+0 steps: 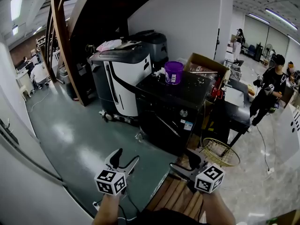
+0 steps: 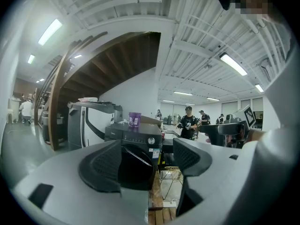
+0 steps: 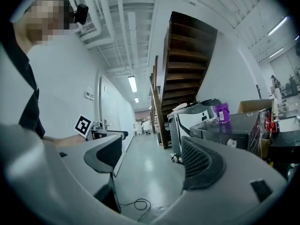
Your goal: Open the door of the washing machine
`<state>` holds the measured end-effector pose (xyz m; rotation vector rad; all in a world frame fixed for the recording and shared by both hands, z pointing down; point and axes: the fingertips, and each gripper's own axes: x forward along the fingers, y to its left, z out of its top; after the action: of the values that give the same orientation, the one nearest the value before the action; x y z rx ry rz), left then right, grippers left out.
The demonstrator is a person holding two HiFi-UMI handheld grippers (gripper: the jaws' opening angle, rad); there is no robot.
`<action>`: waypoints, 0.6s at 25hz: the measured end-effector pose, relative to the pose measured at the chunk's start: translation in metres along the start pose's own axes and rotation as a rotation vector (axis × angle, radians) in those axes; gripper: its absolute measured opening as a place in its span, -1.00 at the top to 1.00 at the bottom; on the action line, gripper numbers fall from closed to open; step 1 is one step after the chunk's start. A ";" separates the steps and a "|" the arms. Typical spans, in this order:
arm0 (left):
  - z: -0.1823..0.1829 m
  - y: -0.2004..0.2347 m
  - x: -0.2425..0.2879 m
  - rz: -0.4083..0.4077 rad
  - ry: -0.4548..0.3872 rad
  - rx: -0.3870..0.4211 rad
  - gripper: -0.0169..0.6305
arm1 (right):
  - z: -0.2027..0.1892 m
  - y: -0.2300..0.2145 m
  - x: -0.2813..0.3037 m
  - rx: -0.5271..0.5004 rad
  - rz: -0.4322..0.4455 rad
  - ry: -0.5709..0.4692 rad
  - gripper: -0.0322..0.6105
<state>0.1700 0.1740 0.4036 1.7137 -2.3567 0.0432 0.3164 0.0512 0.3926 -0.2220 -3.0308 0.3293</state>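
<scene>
The black front-loading washing machine (image 1: 174,108) stands a few steps ahead with its round door (image 1: 161,124) closed and a purple bucket (image 1: 173,72) on top. My left gripper (image 1: 127,155) and right gripper (image 1: 183,159) are held low in front of me, both open and empty, well short of the machine. In the left gripper view the machine (image 2: 137,146) shows between the spread jaws of the left gripper (image 2: 145,161), far beyond them. In the right gripper view the machine (image 3: 230,131) sits to the right, and the right gripper (image 3: 150,156) points at bare floor.
A white and grey appliance (image 1: 123,74) stands left of the washer under a wooden staircase (image 1: 65,36). A cardboard box (image 1: 206,64), a dark table (image 1: 239,111) and a wire basket (image 1: 220,151) are to the right. A wooden pallet (image 1: 176,196) lies underfoot. People (image 1: 269,88) stand far right.
</scene>
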 end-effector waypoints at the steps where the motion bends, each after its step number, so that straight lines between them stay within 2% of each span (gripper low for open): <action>1: -0.001 -0.001 0.001 0.002 0.003 0.001 -0.14 | -0.001 0.000 0.000 -0.001 0.004 0.004 -0.35; 5: 0.001 -0.001 0.004 0.024 0.002 0.002 -0.32 | -0.002 -0.004 0.001 0.007 0.015 0.020 -0.58; 8: 0.009 -0.005 0.006 0.021 -0.038 0.006 -0.43 | -0.002 -0.012 -0.002 0.005 0.009 0.017 -0.68; 11: 0.011 -0.012 0.013 0.029 -0.053 0.023 -0.47 | 0.000 -0.022 -0.008 0.013 -0.001 0.009 -0.74; 15: 0.006 -0.023 0.021 0.045 -0.031 0.022 -0.47 | 0.001 -0.033 -0.020 0.010 0.004 0.005 -0.76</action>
<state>0.1846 0.1458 0.3999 1.6833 -2.4258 0.0498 0.3312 0.0165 0.3974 -0.2273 -3.0236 0.3432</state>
